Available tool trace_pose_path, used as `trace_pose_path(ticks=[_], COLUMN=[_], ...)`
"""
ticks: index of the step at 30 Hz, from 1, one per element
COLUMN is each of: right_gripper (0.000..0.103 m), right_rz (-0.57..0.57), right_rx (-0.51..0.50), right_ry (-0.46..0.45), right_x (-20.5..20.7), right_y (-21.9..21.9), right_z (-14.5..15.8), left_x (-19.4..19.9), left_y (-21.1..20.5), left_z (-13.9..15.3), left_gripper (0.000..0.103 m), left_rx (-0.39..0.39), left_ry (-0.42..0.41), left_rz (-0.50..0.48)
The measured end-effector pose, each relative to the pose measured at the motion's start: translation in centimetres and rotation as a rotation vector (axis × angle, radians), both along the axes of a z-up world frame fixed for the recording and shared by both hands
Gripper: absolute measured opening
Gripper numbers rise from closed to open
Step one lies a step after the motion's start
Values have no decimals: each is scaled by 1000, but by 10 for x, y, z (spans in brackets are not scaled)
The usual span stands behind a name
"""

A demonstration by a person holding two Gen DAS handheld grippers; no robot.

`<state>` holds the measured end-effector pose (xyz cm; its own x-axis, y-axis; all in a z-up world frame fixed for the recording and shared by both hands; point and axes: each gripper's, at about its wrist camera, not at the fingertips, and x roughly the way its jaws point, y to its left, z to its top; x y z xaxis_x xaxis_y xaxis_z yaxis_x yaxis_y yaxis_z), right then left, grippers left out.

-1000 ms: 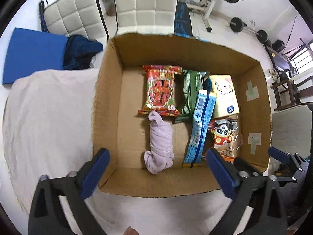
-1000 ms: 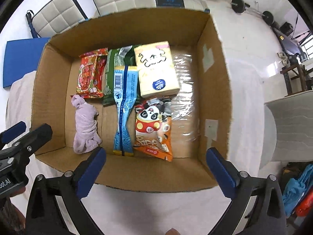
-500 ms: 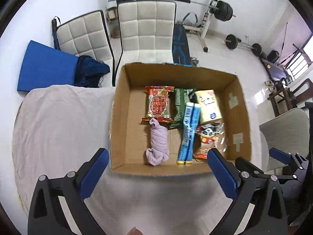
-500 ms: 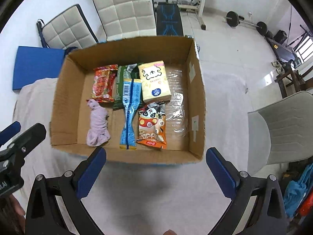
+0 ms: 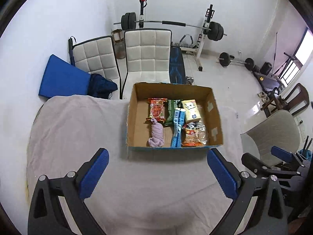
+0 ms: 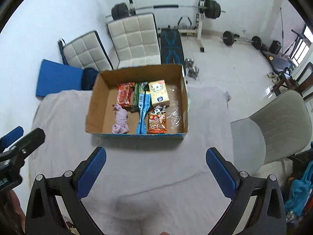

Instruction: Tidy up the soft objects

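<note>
Both grippers had pulled well back and up from the box within the last second. The left gripper (image 5: 156,173) hung over bare cloth with its jaws spread wide and nothing between them. The right gripper (image 6: 156,171) matched it, jaws wide apart and empty.

Beneath them lay the pale tablecloth (image 5: 78,129), and no loose item showed on it in either view.

Farther out sat the cardboard box (image 5: 130,125), which a second ago had filled both views and now looked small at mid-frame. Inside, nearest the front wall, the lilac cloth bundle (image 5: 156,134) lay toward the left, the blue snack packet (image 5: 177,129) beside it, and the panda snack bag (image 5: 192,135) to the right. Behind them were the red snack bag (image 5: 156,112), the green packet (image 5: 172,109) and the yellow tissue pack (image 5: 191,111). Nothing in the box seemed to have shifted during the retreat.

That read as a finish: every soft thing in view was in the box, and both hands had backed off empty.

Beyond the table stood two white quilted chairs (image 5: 148,52), and a barbell rack (image 5: 172,22) against the far wall.
</note>
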<state>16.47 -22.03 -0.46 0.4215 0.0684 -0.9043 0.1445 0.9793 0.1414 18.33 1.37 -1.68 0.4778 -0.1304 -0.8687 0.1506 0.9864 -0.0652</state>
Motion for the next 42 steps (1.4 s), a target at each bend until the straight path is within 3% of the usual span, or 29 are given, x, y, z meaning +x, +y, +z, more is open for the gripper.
trace_pose_path(ticks=[8,16,24,42], right_gripper=[103,103,103,103], right_rz=[-8,-9,-24,-72], right_rx=[10,-19,-59,-103], right_ry=[-106,-128,-167,-173], right_x=[-58,-106,-118,-64], right_y=[0,4,3,-14], right_z=[71,107,125,112], left_x=[-34,-59,-66,-30], left_y=[3,11,10,9], left_z=[41,65,68,55], left_gripper=[103,103,103,103], left_rx=[-10,-18,-3,36], left_ry=[-18,-33,-50,-66], left_rz=[-3,23,29,62])
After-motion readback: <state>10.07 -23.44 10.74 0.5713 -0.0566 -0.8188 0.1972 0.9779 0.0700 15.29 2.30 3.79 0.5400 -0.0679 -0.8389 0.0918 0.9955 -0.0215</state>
